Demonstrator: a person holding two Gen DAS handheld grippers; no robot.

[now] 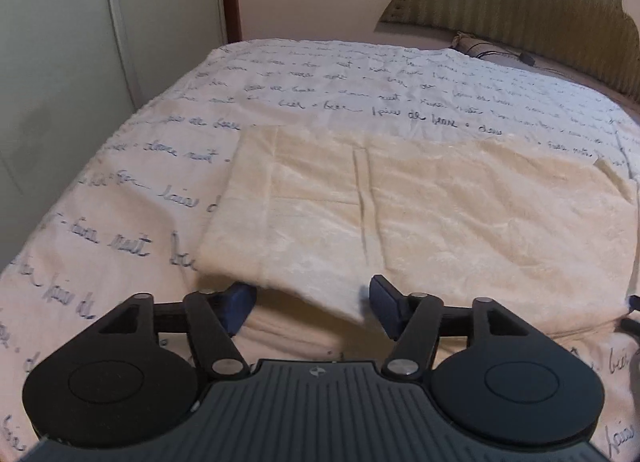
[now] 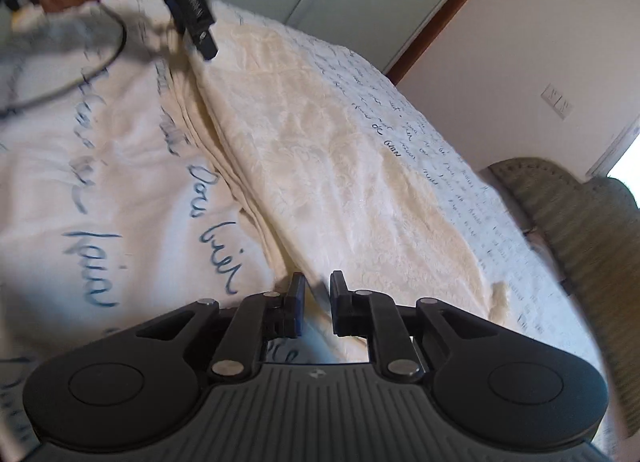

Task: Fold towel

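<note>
The cream towel (image 1: 420, 214) lies folded on the bed (image 1: 120, 222), over a white bedspread printed with blue handwriting. The left gripper (image 1: 312, 304) is spread wide, the towel's near corner lying loose between its fingers. The right gripper (image 2: 318, 304) is nearly pressed together at the towel's near edge, pinching nothing.

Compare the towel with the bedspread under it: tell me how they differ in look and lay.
The towel is plain cream with no writing; the bedspread is white with lines of blue handwriting. The towel covers one patch of the bed, already folded, with stacked layers along its near edge; the bedspread lies spread over the whole bed. Both are pale, soft cloth.
</note>
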